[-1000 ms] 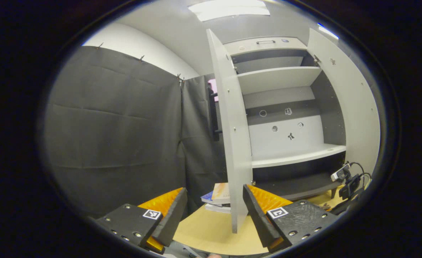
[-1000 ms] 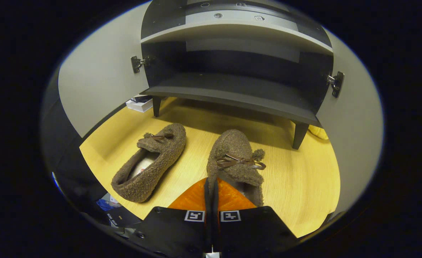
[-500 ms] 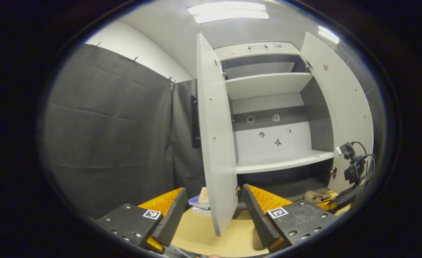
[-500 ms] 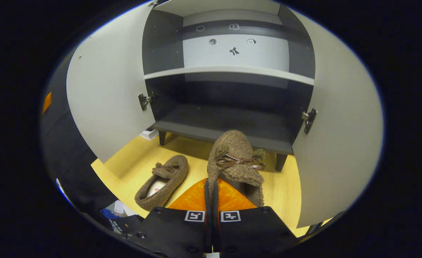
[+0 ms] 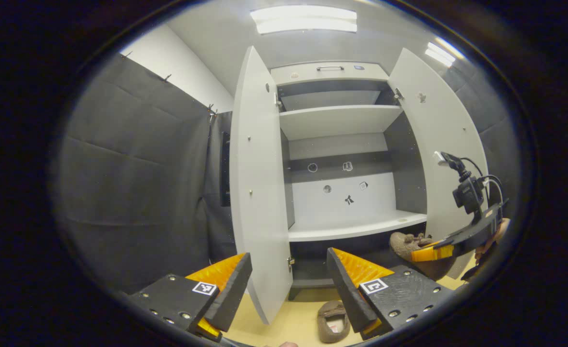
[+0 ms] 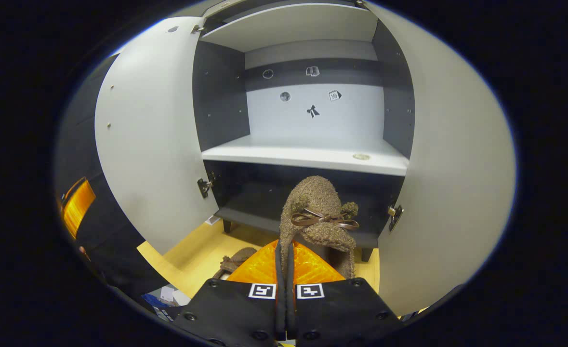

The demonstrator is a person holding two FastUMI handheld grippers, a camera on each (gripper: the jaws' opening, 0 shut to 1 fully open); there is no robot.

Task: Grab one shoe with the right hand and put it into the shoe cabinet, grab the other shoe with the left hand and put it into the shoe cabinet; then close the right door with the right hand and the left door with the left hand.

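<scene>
Your right gripper (image 6: 284,260) is clamped nearly closed on the heel rim of the fuzzy brown slipper with a ribbon bow (image 6: 318,212), holding it in the air, toe forward, in front of the white shoe cabinet with dark inner walls (image 6: 308,154), which suits sliding it onto a shelf. The other brown slipper (image 5: 333,322) lies on the pale wooden floor (image 5: 296,320) below your left gripper (image 5: 288,284), whose fingers stand wide apart and empty, ready for the second pick. Both white doors (image 6: 149,144) are swung wide, leaving the opening free.
</scene>
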